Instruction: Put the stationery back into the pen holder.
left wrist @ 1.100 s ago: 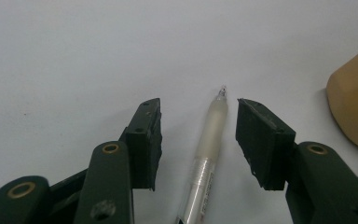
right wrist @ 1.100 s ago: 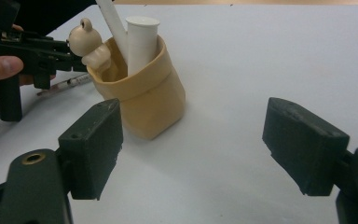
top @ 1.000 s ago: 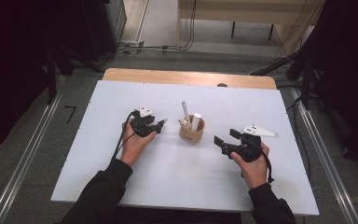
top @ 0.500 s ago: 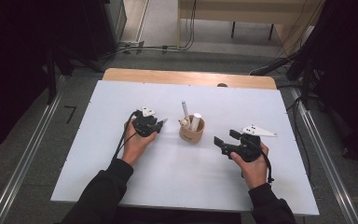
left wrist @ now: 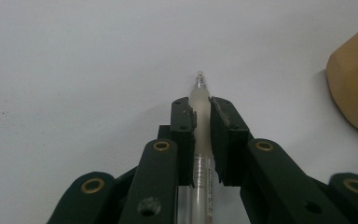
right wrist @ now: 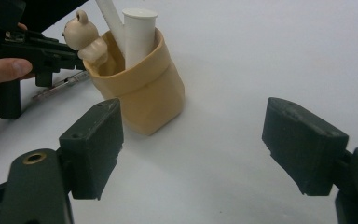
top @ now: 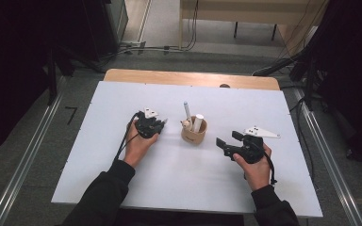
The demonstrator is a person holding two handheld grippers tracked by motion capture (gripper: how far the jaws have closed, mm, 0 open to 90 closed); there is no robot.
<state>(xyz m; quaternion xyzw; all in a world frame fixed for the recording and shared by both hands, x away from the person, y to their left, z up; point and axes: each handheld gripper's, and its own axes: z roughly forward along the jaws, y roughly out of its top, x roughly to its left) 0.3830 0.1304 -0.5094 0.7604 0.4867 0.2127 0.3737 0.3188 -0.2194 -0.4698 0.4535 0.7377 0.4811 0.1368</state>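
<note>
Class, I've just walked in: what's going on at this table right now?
A person sits at a white table holding tongs in each hand. The left tongs are shut on a clear pen, held low over the table just beside a tan holder. That holder stands upright with a pen, a white tube and a small bear figure in it. The right tongs are open and empty, pointing at the holder from the other side.

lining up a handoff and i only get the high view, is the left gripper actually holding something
Observer: Yes. The left gripper has its fingers shut on a clear pen.
Operator: which way is the pen tip
Observer: It sticks out past the fingers, over the white table.
Operator: and the right one
Observer: The right gripper is open, facing the tan cup.
</note>
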